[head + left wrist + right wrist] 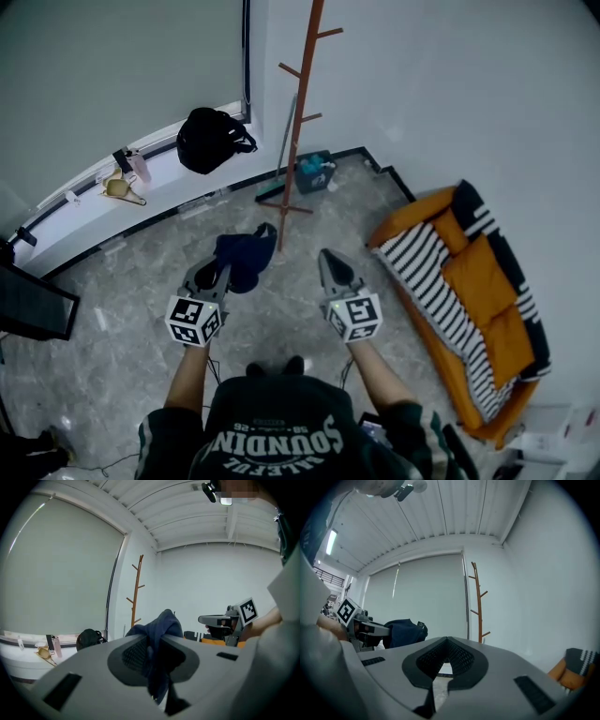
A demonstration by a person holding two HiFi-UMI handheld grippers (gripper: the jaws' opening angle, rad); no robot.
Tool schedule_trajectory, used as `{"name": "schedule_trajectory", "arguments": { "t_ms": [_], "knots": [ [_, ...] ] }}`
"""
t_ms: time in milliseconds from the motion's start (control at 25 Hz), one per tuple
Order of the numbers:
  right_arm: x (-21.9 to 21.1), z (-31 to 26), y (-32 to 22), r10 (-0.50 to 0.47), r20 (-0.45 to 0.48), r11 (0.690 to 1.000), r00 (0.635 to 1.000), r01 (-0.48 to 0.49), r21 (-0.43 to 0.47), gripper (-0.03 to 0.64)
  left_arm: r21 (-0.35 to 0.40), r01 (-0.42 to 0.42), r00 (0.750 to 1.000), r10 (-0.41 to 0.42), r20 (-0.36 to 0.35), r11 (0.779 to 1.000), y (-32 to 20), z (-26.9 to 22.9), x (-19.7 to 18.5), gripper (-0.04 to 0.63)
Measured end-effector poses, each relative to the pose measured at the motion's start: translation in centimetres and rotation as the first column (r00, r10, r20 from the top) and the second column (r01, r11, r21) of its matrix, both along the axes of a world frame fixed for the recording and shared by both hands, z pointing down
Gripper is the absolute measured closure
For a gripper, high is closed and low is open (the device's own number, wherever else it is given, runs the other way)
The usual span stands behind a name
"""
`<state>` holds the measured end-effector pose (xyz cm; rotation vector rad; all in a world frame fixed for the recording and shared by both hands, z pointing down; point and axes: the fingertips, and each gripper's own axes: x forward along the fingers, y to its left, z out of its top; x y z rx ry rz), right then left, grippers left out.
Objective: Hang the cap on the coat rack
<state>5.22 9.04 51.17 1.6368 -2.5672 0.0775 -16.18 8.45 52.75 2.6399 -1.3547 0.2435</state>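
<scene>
A dark blue cap [246,257] hangs from my left gripper [217,274], whose jaws are shut on its fabric. In the left gripper view the cap [157,641] bulges up between the pads. The brown wooden coat rack [298,112] stands ahead by the wall corner, just beyond the cap, with short pegs on both sides; it also shows in the left gripper view [136,595] and the right gripper view [478,604]. My right gripper [330,265] is held level to the right of the cap, its jaws shut with nothing between them. The cap [404,632] appears at the left of its view.
A black backpack [210,139] sits on the window ledge [89,183] at the left, near small items [125,178]. An orange and striped sofa bed [464,300] lies at the right. A teal bin [314,172] stands beside the rack's base. A dark screen [30,305] is at the far left.
</scene>
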Motion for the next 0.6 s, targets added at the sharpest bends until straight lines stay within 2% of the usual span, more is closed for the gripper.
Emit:
{"name": "schedule_trajectory", "arguments": {
  "t_ms": [600],
  "knots": [
    [1.1, 1.4, -0.4, -0.018, 0.02, 0.999, 1.0, 0.019, -0.03, 0.618, -0.013, 0.004, 1.0, -0.004, -0.008, 1.0, -0.7, 0.4, 1.6, 0.552]
  ]
}}
